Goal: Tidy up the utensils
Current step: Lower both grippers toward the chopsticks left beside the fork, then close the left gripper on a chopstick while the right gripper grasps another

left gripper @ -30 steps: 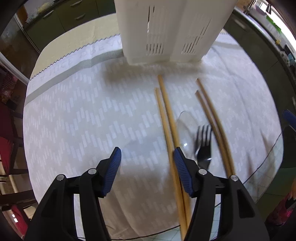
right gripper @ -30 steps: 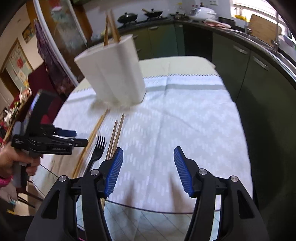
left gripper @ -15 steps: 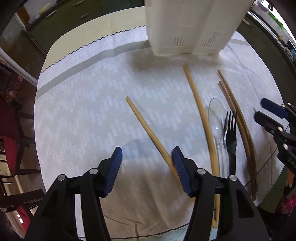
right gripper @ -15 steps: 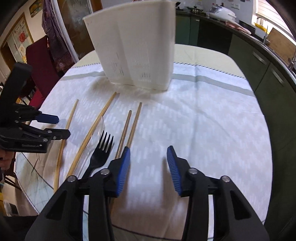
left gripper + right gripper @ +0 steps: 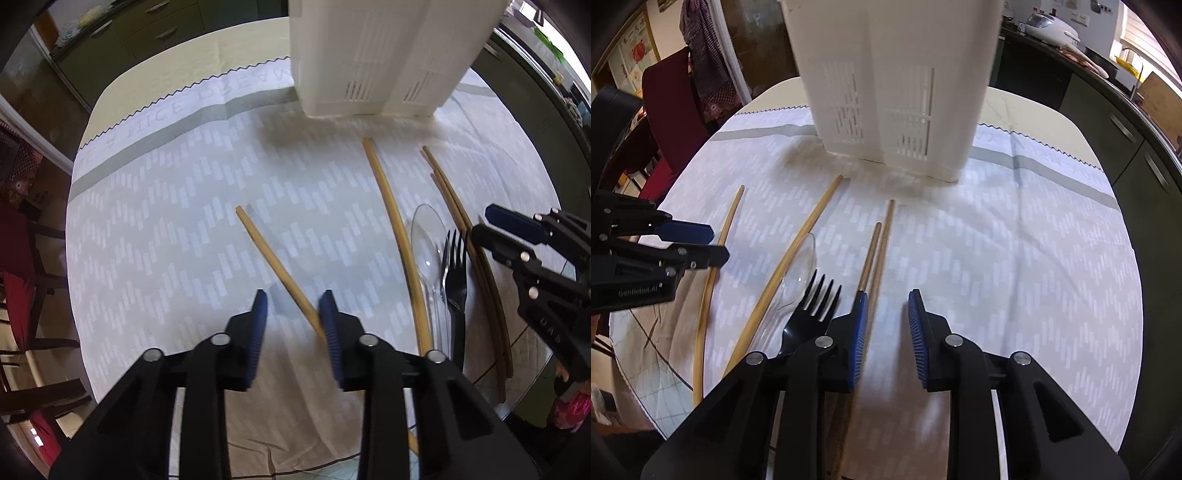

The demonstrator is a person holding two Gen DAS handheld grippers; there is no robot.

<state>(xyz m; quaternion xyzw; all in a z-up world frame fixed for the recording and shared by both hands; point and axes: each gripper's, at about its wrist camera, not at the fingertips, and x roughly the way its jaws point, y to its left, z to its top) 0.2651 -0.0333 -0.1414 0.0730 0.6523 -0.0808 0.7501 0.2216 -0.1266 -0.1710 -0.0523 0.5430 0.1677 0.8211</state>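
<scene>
Left gripper [image 5: 291, 314], fingers narrowed, unclamped, astride a chopstick [image 5: 275, 266] pointing to 11 o'clock; right gripper [image 5: 886, 325] likewise over a pair [image 5: 878, 251]: centre, then squeeze.

Both wrist views are moderately bright, lit by daylight from windows at about one o'clock. That region is blown out in the right wrist view. The white tablecloth [image 5: 184, 221] is evenly lit, with soft shadows beneath the white caddy [image 5: 894, 92]. Strong fisheye curvature bends edges and darkens corners. Near fingertips [image 5: 258, 314] are slightly soft; the centre is sharp.
</scene>
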